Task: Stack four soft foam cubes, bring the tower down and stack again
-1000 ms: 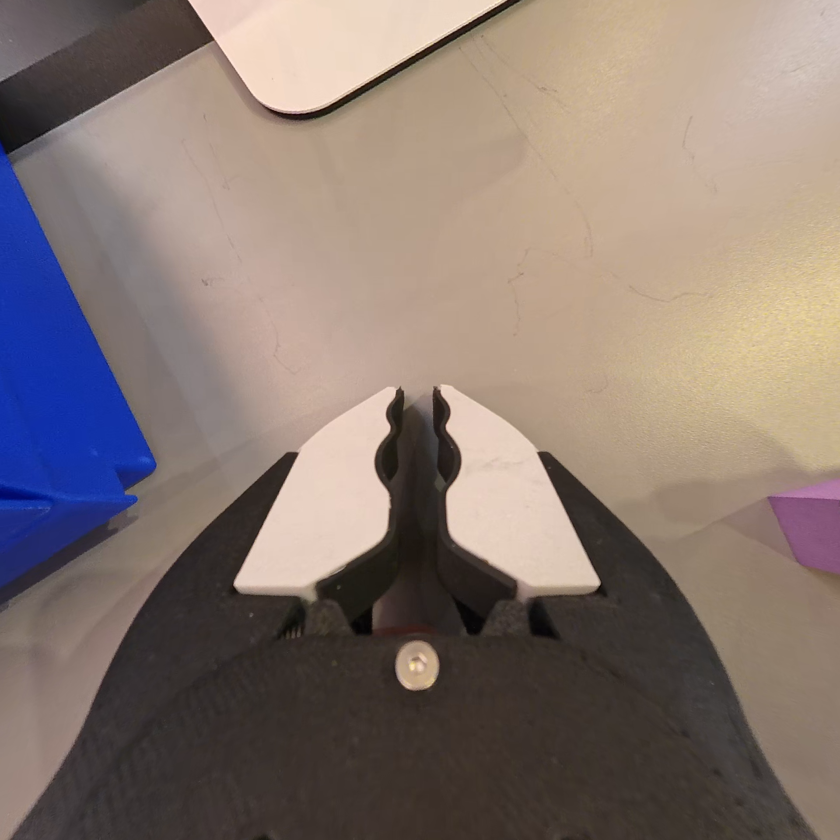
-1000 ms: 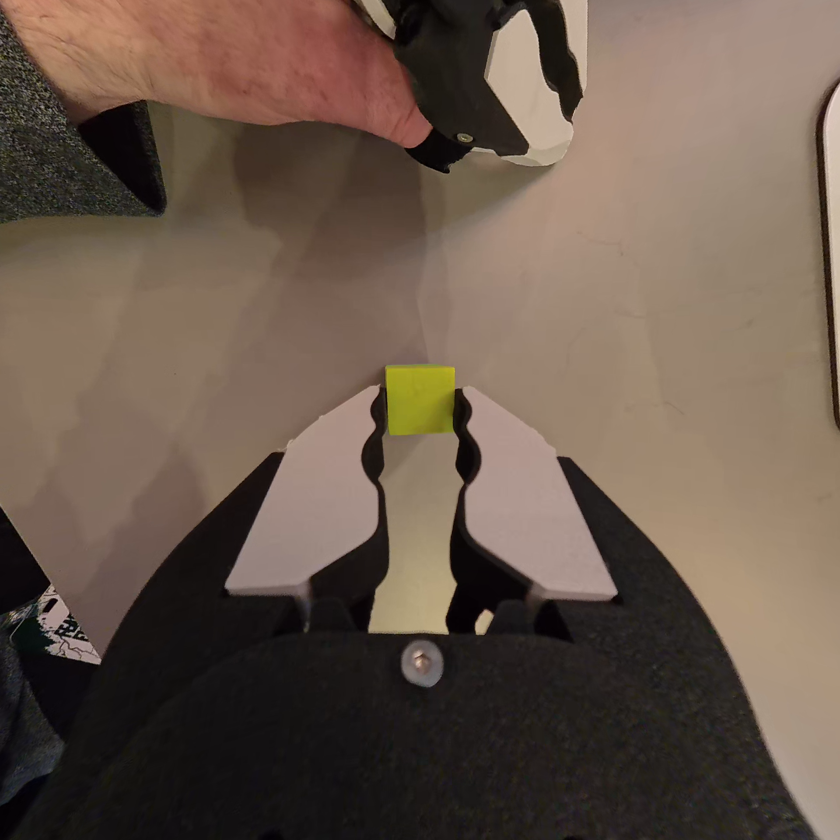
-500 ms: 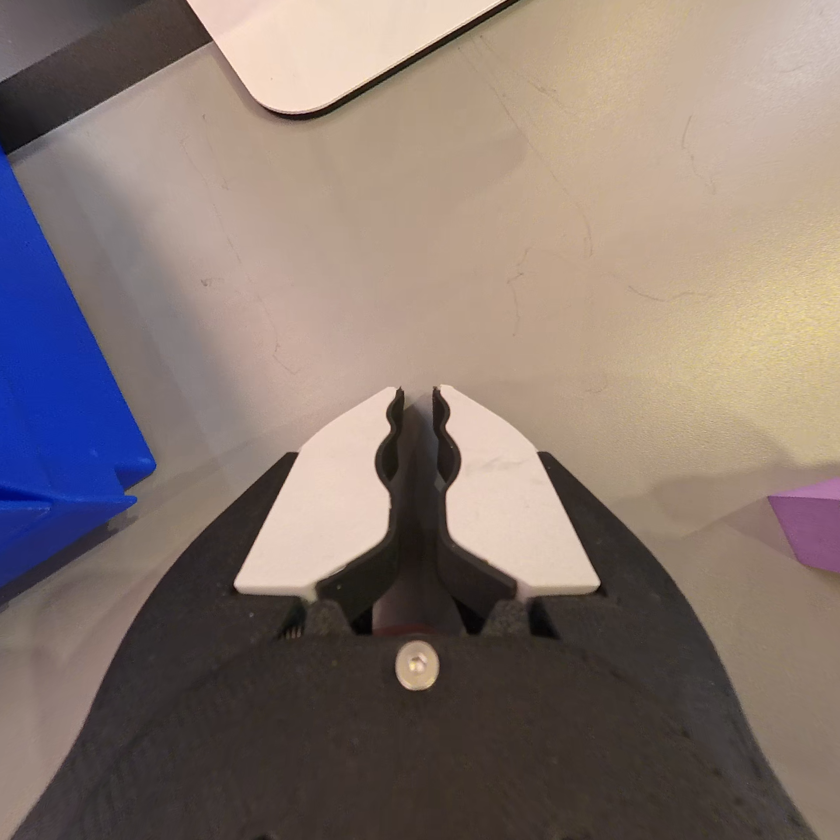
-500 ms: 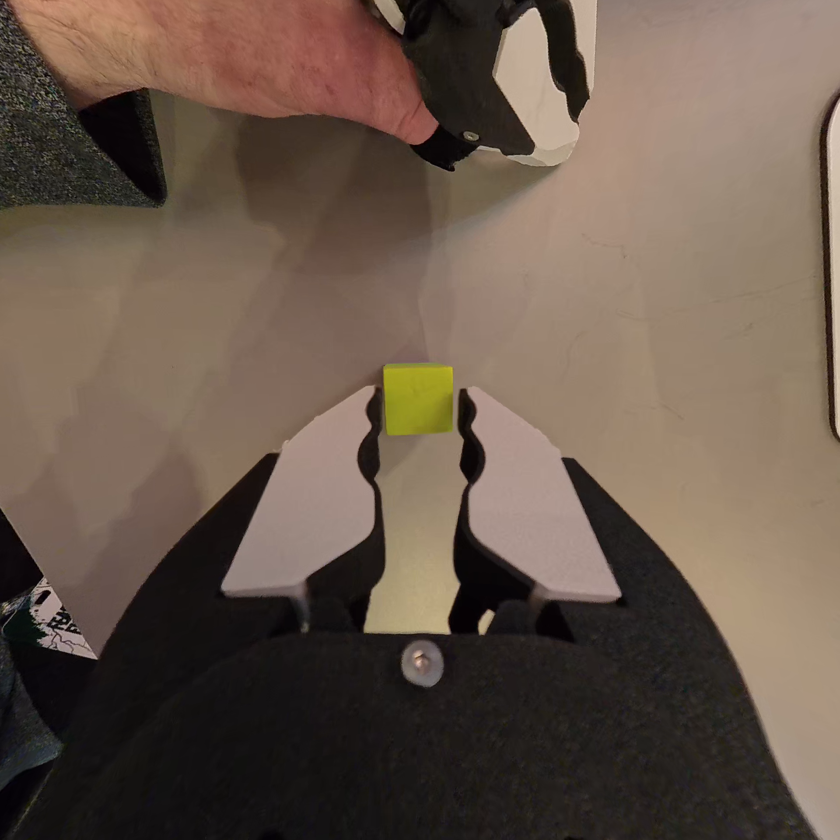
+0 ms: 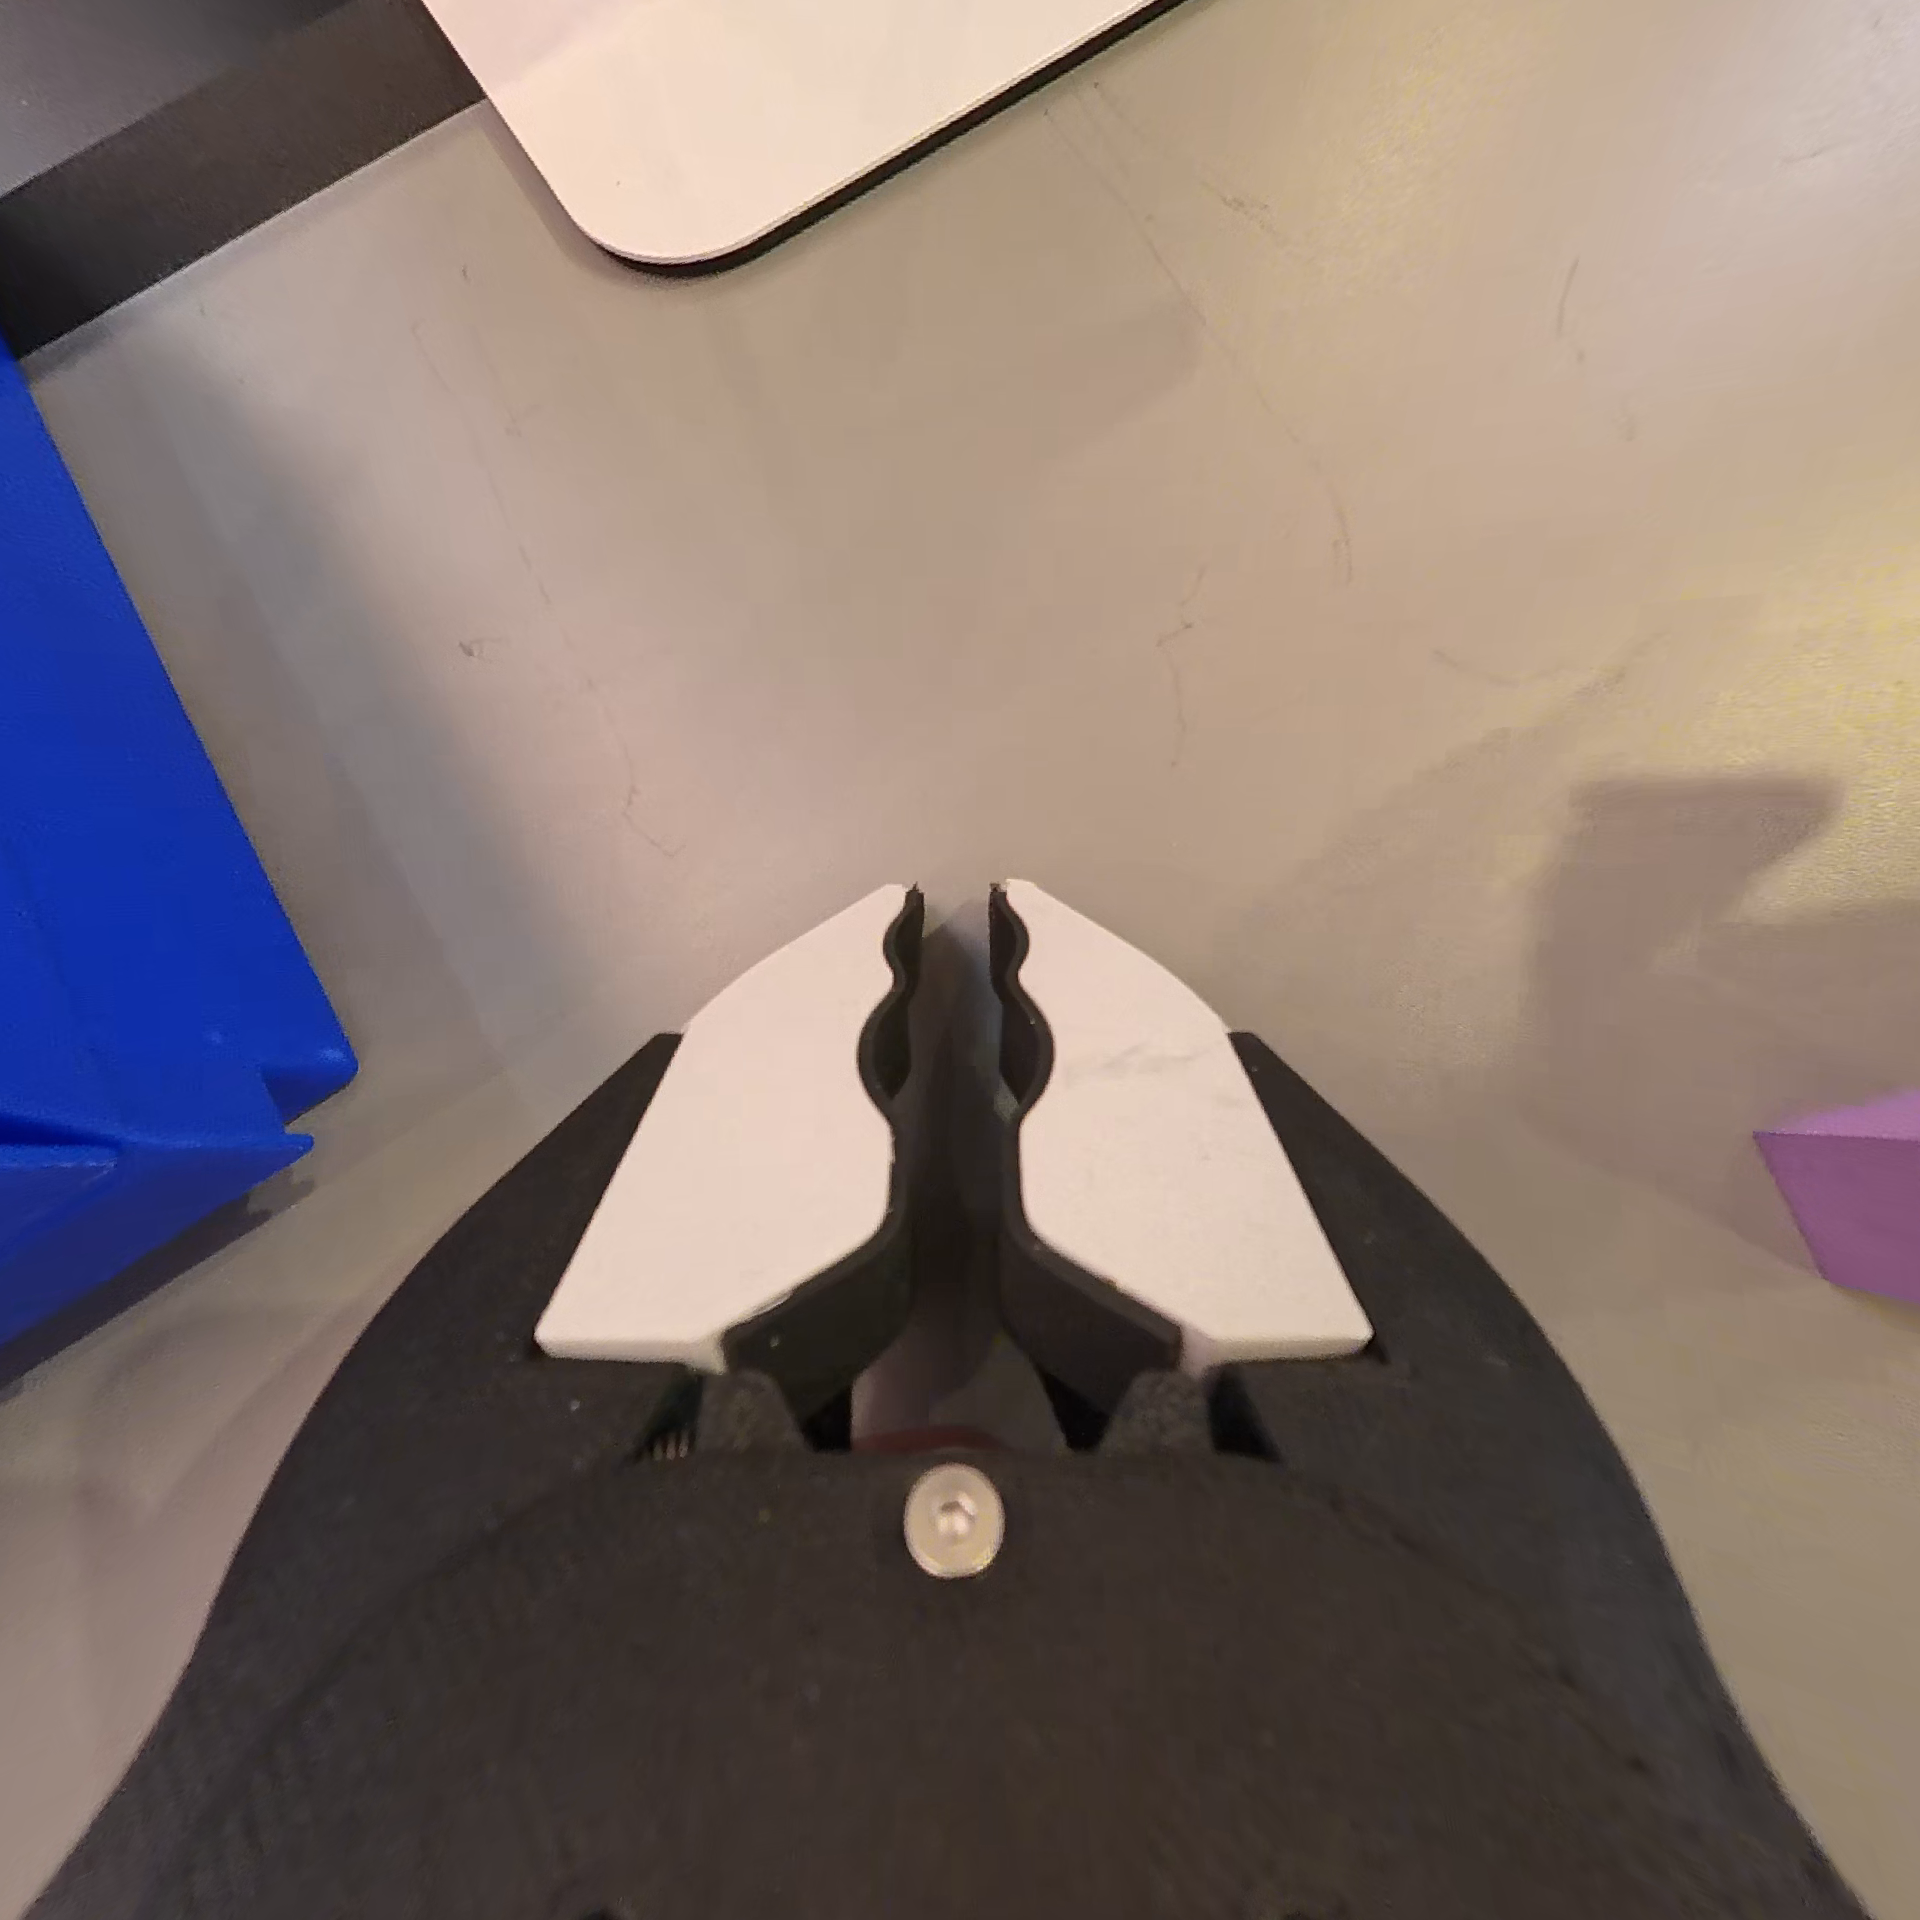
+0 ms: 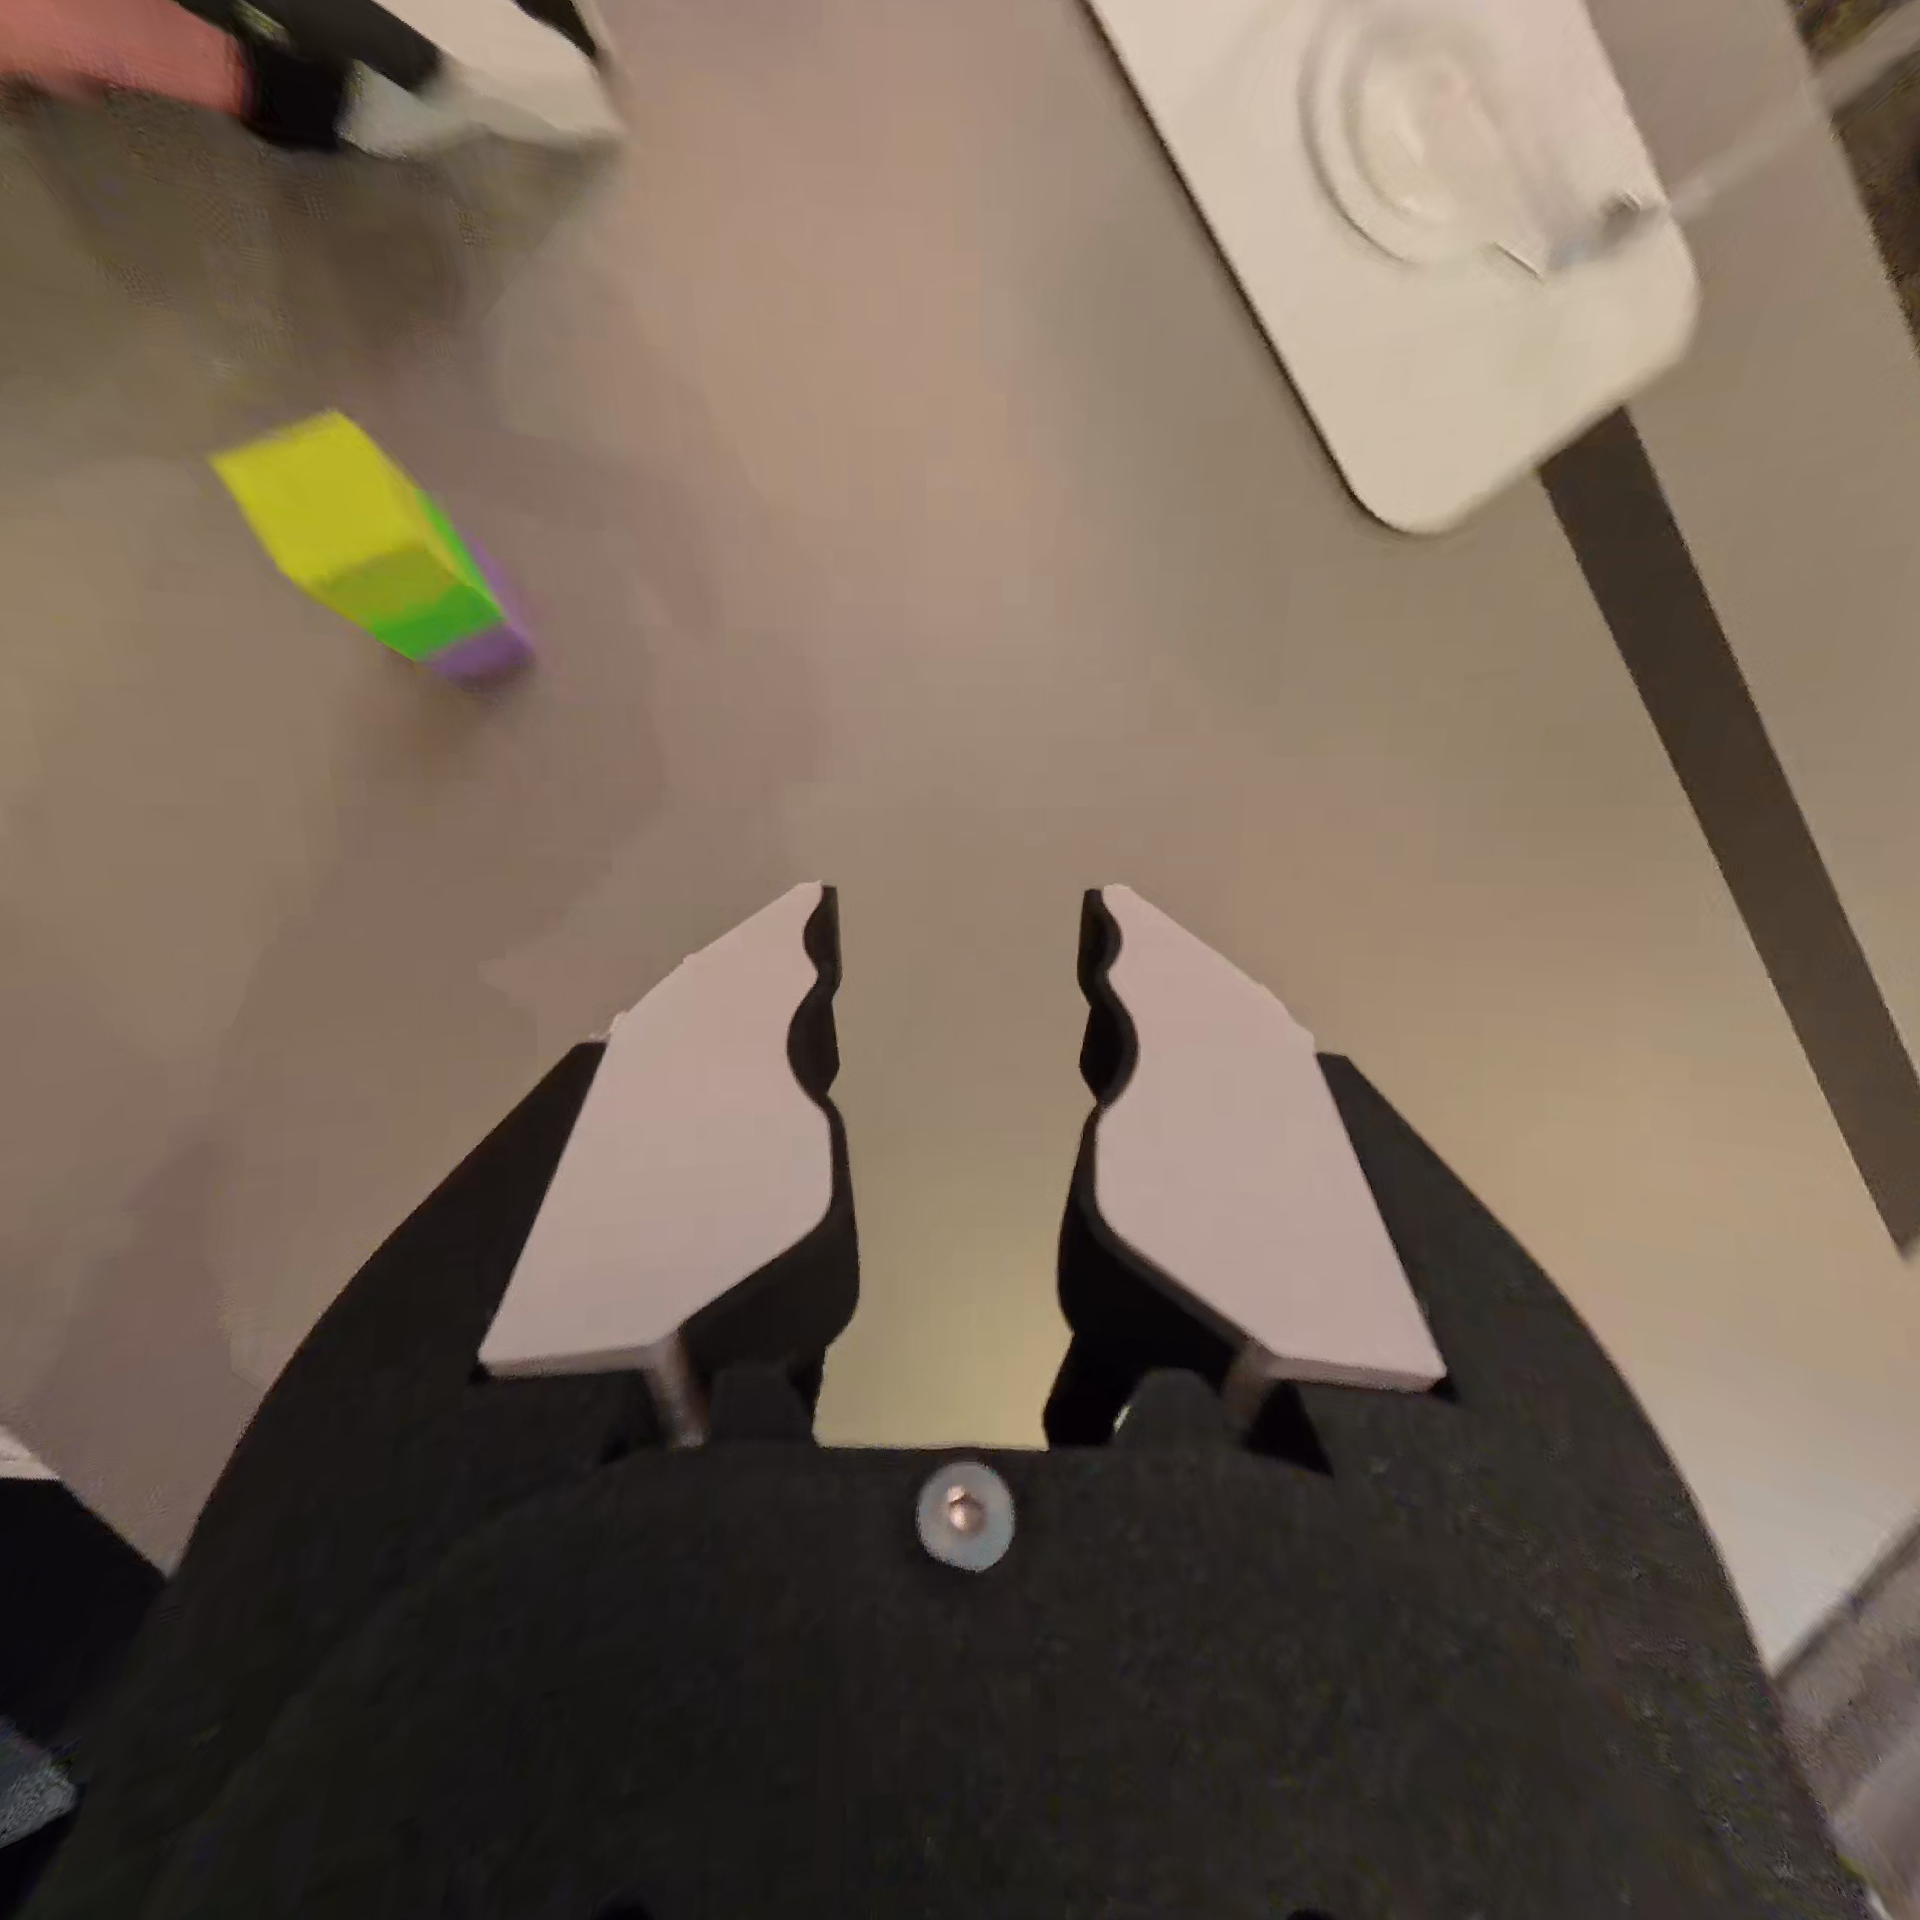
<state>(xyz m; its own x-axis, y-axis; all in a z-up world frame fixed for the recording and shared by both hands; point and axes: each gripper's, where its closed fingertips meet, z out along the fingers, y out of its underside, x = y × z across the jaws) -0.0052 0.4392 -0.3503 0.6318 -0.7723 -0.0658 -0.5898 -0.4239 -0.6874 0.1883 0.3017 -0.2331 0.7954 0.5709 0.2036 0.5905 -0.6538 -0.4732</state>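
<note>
A tower of foam cubes (image 6: pixel 364 540) stands on the grey table at the upper left of the right wrist view, blurred: yellow on top, then yellow-green, green and purple at the bottom. My right gripper (image 6: pixel 956 914) is open and empty, off to the right of the tower and well clear of it. My left gripper (image 5: pixel 954 904) holds nothing; its fingers stand a narrow gap apart over bare table. A purple foam block (image 5: pixel 1849 1205) shows at the right edge of the left wrist view. The left gripper also shows blurred in the right wrist view (image 6: pixel 416 94).
A blue bin (image 5: pixel 114 935) stands at the left of the left gripper. A white board with rounded corners (image 5: pixel 790 104) lies at the back; it also shows in the right wrist view (image 6: pixel 1455 260) with a clear round thing on it. A dark strip (image 6: pixel 1714 779) marks the table's edge. My right fingertips sit around 25 centimeters from my left ones.
My right gripper opened off the yellow cube, left it on top of the tower and swung away to the right. The left gripper has not moved.
</note>
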